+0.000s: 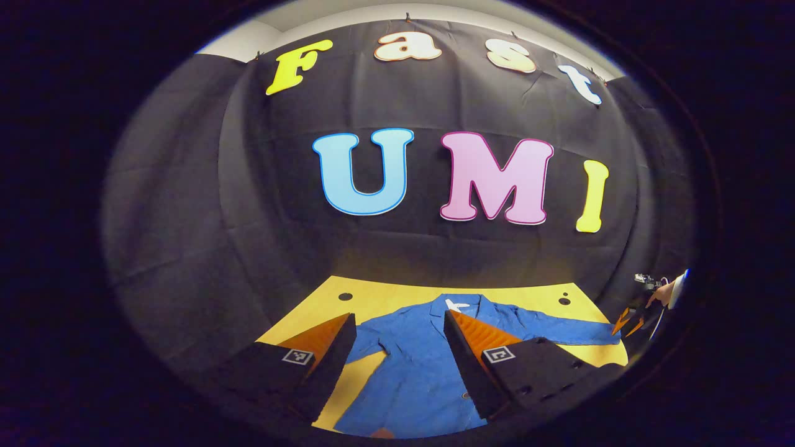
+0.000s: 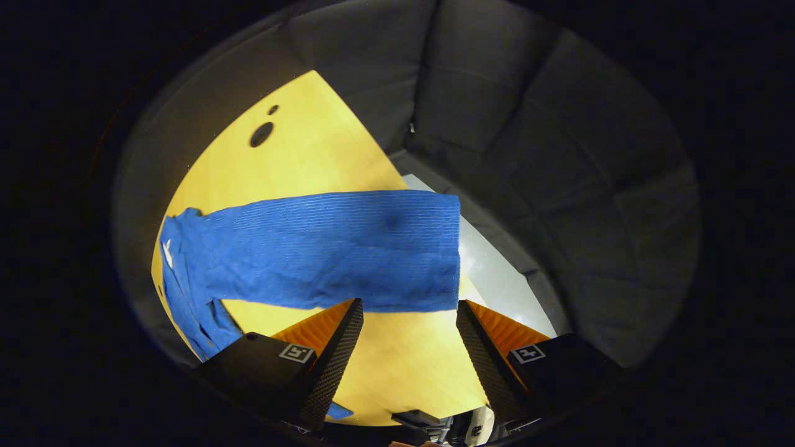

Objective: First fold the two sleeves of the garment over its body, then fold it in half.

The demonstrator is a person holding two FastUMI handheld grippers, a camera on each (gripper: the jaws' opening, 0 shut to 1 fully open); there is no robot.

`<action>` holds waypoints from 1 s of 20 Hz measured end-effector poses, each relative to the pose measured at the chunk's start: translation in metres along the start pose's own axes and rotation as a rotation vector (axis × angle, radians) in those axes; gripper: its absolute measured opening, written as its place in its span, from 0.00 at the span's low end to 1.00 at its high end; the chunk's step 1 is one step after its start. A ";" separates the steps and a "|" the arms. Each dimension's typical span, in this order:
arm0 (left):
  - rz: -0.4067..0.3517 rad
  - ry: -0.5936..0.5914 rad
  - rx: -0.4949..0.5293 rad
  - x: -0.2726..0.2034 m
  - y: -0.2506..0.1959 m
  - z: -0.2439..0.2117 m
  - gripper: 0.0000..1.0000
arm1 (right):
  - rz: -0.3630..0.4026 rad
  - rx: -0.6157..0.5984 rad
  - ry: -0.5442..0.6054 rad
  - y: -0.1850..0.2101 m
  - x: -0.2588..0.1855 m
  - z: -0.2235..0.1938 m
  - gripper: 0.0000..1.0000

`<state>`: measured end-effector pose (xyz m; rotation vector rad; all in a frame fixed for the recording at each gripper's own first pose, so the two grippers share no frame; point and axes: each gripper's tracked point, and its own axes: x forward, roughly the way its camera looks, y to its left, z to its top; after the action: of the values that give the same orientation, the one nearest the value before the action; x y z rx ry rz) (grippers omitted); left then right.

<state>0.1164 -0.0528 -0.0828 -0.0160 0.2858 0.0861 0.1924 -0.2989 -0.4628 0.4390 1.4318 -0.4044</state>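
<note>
Blue garment (image 1: 422, 366) spread flat on yellow desk (image 1: 385, 298), collar toward booth wall, both sleeves out to the sides. Left gripper (image 1: 400, 323) above garment body, fingers wide apart, gripping nothing. Right gripper (image 2: 410, 310) parted wide over desk just beside the right sleeve (image 2: 335, 248) cuff, empty. Sleeve end reaching desk edge.

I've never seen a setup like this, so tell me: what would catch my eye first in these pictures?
First, the bright blue shirt spread flat on the yellow table, collar toward the dark cloth wall. In the right gripper view one long sleeve stretches straight out across the tabletop to its edge. The left gripper and the right gripper each hover above the cloth with jaws wide open, holding nothing.
</note>
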 end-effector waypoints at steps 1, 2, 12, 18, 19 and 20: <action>0.000 0.012 -0.006 0.005 -0.007 -0.002 0.81 | -0.001 0.012 0.016 -0.005 0.006 0.004 0.99; -0.005 0.016 -0.010 0.009 -0.014 -0.004 0.81 | -0.003 0.014 0.027 -0.009 0.011 0.008 0.99; -0.074 -0.004 0.081 0.038 -0.066 0.011 0.81 | 0.028 0.002 0.087 0.014 0.020 0.002 0.35; -0.074 -0.028 0.083 0.028 -0.036 0.012 0.81 | 0.020 -0.055 -0.028 0.020 0.003 0.013 0.05; -0.066 -0.027 0.080 0.027 -0.026 0.010 0.81 | 0.018 -0.075 -0.062 0.026 -0.009 0.015 0.05; -0.059 -0.030 0.073 0.024 -0.015 0.010 0.81 | 0.019 -0.105 -0.100 0.034 -0.024 0.021 0.05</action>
<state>0.1437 -0.0654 -0.0796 0.0495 0.2580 0.0171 0.2257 -0.2806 -0.4354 0.3430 1.3445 -0.3302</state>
